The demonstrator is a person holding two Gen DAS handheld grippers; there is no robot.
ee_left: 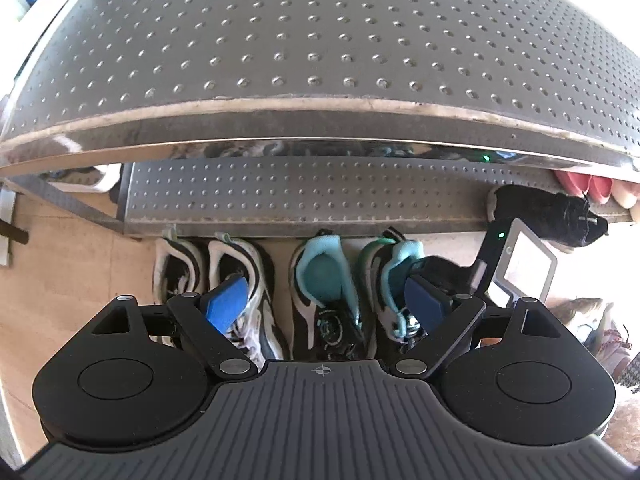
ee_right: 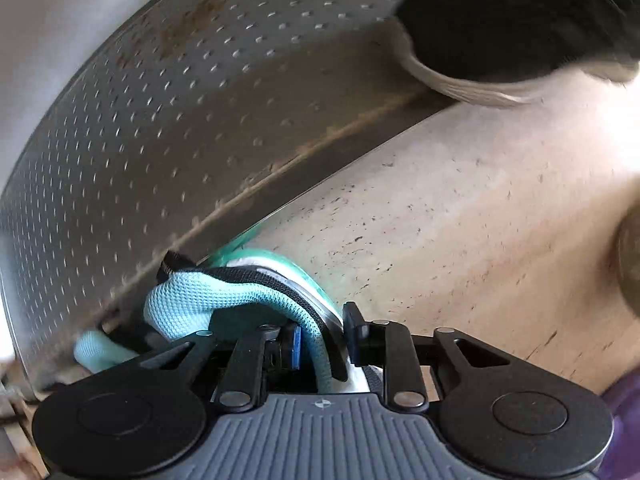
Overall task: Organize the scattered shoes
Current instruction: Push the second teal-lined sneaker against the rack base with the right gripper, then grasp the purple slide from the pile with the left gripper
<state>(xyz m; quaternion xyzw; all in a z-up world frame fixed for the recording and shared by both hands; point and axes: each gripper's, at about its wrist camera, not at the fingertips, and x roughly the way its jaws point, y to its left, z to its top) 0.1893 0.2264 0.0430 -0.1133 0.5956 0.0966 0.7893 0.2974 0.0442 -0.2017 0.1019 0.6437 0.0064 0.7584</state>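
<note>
The left gripper (ee_left: 328, 304) points steeply down over the floor (ee_left: 80, 248) in front of a perforated metal shoe rack (ee_left: 320, 60). Its jaws stand wide, with nothing between the blue pads (ee_left: 226, 304). Below it, four sneakers lie side by side on the floor, heels toward the lowest rack shelf (ee_left: 320, 196): a white and black pair (ee_left: 240, 280) at the left end of the row, then a teal-lined sneaker (ee_left: 320, 284), then a second teal-lined sneaker (ee_left: 394, 276) nearest the right end of the rack. The heels sit just at the front edge of that lowest shelf.

The right gripper (ee_right: 320, 340) also points steeply down, right over the second teal-lined sneaker (ee_right: 248, 296). Its jaws are drawn narrow and pinch the sneaker's padded collar at the heel; one blue pad (ee_right: 295, 346) presses the inner side of the collar and the opposite black finger sits on the outer side. The sneaker's heel lies against the front edge of the lowest rack shelf (ee_right: 160, 140). In the left wrist view the right gripper's black body (ee_left: 452, 276) reaches into that shoe from the side away from the white and black pair.

A black sneaker with a white sole (ee_left: 560, 216) rests on the lowest rack shelf near its right end, overhanging the front edge; the right wrist view shows it (ee_right: 512, 32) blurred. Something red (ee_left: 584, 188) sits behind it on the same shelf, too hidden to identify.
</note>
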